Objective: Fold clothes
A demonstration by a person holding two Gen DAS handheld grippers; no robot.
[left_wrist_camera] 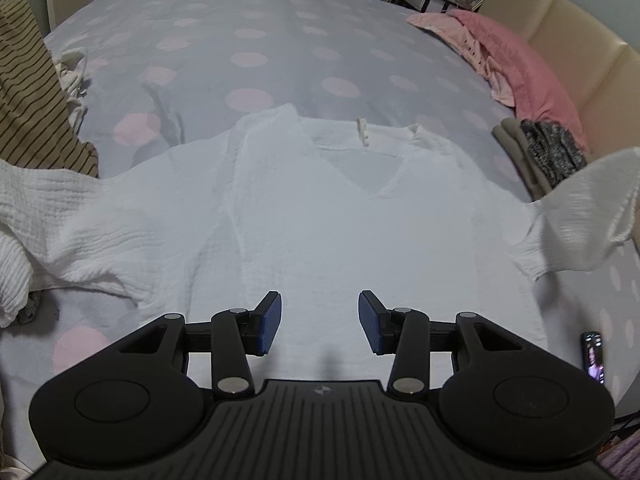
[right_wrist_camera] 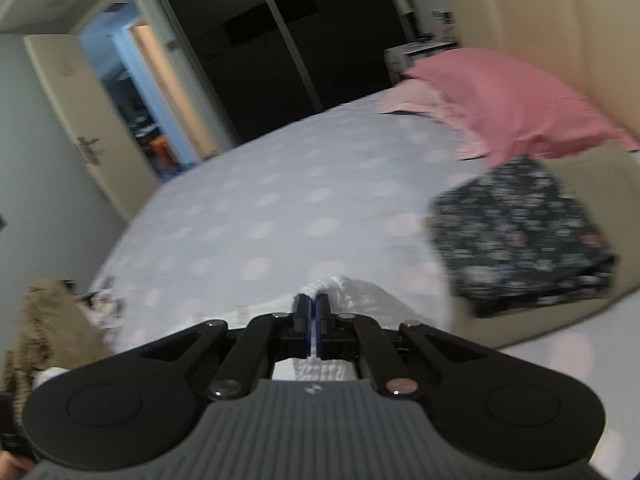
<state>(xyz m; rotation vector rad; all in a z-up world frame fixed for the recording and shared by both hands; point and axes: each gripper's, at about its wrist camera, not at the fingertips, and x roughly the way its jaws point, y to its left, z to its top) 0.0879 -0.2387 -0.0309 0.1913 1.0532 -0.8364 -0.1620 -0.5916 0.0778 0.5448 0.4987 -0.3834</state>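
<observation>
Pinching white blouse (left_wrist_camera: 320,216) sleeve in right claw (right_wrist_camera: 313,320), left claw (left_wrist_camera: 320,322) apart, neck label unreadable.

So the shirt (left_wrist_camera: 320,208) lies flat in the middle of the bed (left_wrist_camera: 260,40), neckline toward the far edge, with the left gripper (left_wrist_camera: 320,322) hovering over its near hem. Its right sleeve (left_wrist_camera: 580,216) is lifted off the bed, pinched in the right gripper (right_wrist_camera: 313,328). Pillows (left_wrist_camera: 516,60) sit along the bed's right edge with a folded stack (left_wrist_camera: 544,152) just before them, a striped garment (left_wrist_camera: 28,92) lies at the left edge, and a phone (left_wrist_camera: 594,356) lies near the right corner.
</observation>
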